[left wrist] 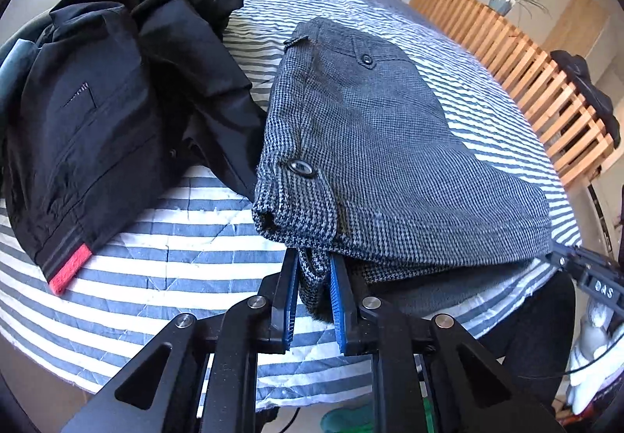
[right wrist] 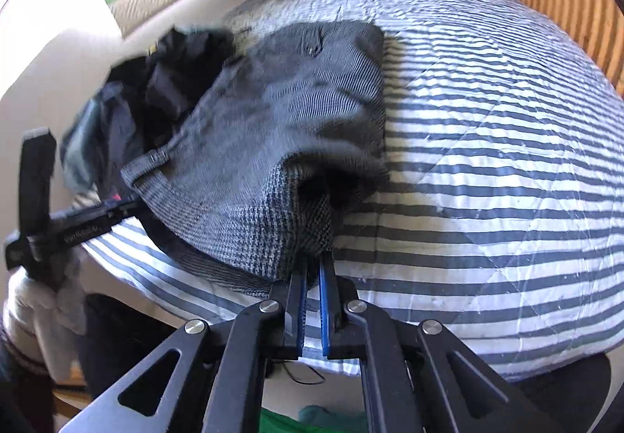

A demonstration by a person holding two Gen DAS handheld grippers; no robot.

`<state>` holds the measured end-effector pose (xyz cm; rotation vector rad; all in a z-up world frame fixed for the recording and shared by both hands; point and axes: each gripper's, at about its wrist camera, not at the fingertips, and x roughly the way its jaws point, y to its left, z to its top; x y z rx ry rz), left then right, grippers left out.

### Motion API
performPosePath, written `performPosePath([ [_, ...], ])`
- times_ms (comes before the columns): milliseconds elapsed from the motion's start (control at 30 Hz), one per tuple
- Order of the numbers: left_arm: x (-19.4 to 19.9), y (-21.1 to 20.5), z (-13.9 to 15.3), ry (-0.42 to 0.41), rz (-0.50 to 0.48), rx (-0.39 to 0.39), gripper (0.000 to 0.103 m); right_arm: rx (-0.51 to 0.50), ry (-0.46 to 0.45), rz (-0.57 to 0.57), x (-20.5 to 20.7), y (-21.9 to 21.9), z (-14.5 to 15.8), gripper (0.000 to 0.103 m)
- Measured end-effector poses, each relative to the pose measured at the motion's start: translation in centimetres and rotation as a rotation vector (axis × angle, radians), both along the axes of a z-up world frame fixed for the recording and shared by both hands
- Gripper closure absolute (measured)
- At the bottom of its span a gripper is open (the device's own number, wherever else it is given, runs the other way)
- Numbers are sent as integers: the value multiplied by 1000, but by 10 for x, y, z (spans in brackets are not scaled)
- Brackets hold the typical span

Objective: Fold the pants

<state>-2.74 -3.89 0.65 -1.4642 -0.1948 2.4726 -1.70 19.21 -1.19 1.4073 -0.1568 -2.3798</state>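
Grey houndstooth pants [left wrist: 382,144] sit folded on the striped bedspread [left wrist: 187,238], near edge lifted. Left gripper [left wrist: 315,269] pinches bunched hem fabric; right gripper [right wrist: 312,269] looks clamped on the other corner, though it's blurry.

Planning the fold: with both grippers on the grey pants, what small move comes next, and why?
Probably lift both together and carry the near edge toward the far end. The left gripper and right gripper each pinch the near edge of the grey pants, which lie already doubled on the bed.
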Motion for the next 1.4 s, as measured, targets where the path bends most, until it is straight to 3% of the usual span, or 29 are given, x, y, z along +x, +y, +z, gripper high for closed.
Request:
performPosePath([
  [33,0,0,-12,-44,-6,-7,86,17,0,-20,1,2,-5,100],
  [100,0,0,-32,-100,-9,-42,83,58,-115,-39,0,4,-39,102],
  [167,4,-6,-35,-135,-7,-6,77,68,-208,-13,4,5,-64,103],
  [200,6,-9,-31,-131,-12,5,73,73,-195,7,9,6,-64,102],
  [267,11,-18,-18,-106,1,17,53,92,-163,28,15,12,-51,100],
  [333,13,-31,-4,-77,13,66,52,36,-134,10,14,26,-32,90],
  [400,7,-43,7,-53,52,133,49,-59,-108,0,9,37,-13,71],
  [500,-14,-56,8,-62,116,214,45,-202,-132,25,-7,33,-2,59],
  [600,-42,-55,-8,-129,144,257,48,-203,-185,39,-33,19,-12,59],
  [633,-45,-49,-16,-146,148,257,68,-170,-200,45,-42,14,-17,59],
  [667,-50,-42,-20,-159,141,254,74,-157,-226,56,-48,9,-23,62],
  [700,-49,-35,-20,-156,136,240,76,-170,-260,67,-50,3,-29,83],
  [733,-49,-32,-16,-148,124,228,83,-185,-300,69,-54,2,-32,95],
  [767,-47,-33,-11,-144,112,235,87,-213,-329,53,-56,5,-32,98],
  [900,-39,-40,20,-109,99,300,87,-407,-389,12,-64,27,-14,99],
  [1000,-25,-43,29,-112,90,331,87,-459,-369,-5,-69,41,2,99],
  [1033,-21,-43,28,-122,91,322,87,-454,-363,0,-68,43,3,99],
  [1100,-24,-32,19,-139,64,228,86,-401,-355,15,-65,43,-2,99],
  [1167,-29,-24,-7,-190,82,163,85,-332,-407,27,-62,36,-28,99],
  [1267,-36,-30,-14,-199,132,169,68,-195,-518,82,-48,16,-69,93],
  [1333,-37,-35,-4,-203,131,176,61,-197,-499,102,-45,19,-63,85],
  [1400,-39,-37,16,-149,117,135,60,-228,-412,103,-47,32,-37,84],
])
